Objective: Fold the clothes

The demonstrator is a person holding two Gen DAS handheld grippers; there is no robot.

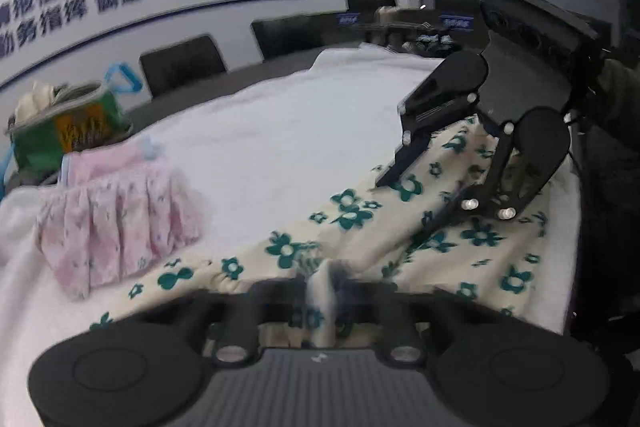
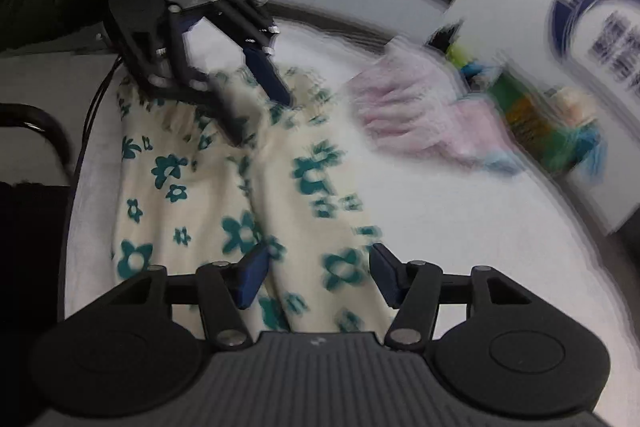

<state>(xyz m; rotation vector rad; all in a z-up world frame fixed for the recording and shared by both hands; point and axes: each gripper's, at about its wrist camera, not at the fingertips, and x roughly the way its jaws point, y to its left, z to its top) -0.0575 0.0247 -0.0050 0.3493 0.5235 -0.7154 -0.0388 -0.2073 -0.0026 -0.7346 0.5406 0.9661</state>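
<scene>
Cream trousers with teal flowers (image 1: 360,227) lie along the white-covered table, also in the right wrist view (image 2: 192,195). My left gripper (image 1: 326,287) is shut on a pinch of the trousers' cloth at one end. My right gripper (image 2: 316,275) is open over the leg end, its blue pads on either side of the cloth. In the left wrist view the right gripper (image 1: 424,179) stands open above the trousers at the right. In the right wrist view the left gripper (image 2: 260,115) sits at the gathered waistband. The view is blurred.
A folded pink garment (image 1: 116,215) lies on the white cloth (image 1: 280,131) to the left, seen blurred in the right wrist view (image 2: 412,111). A green bag (image 1: 68,131) stands behind it. Dark chairs (image 1: 180,63) line the far table edge.
</scene>
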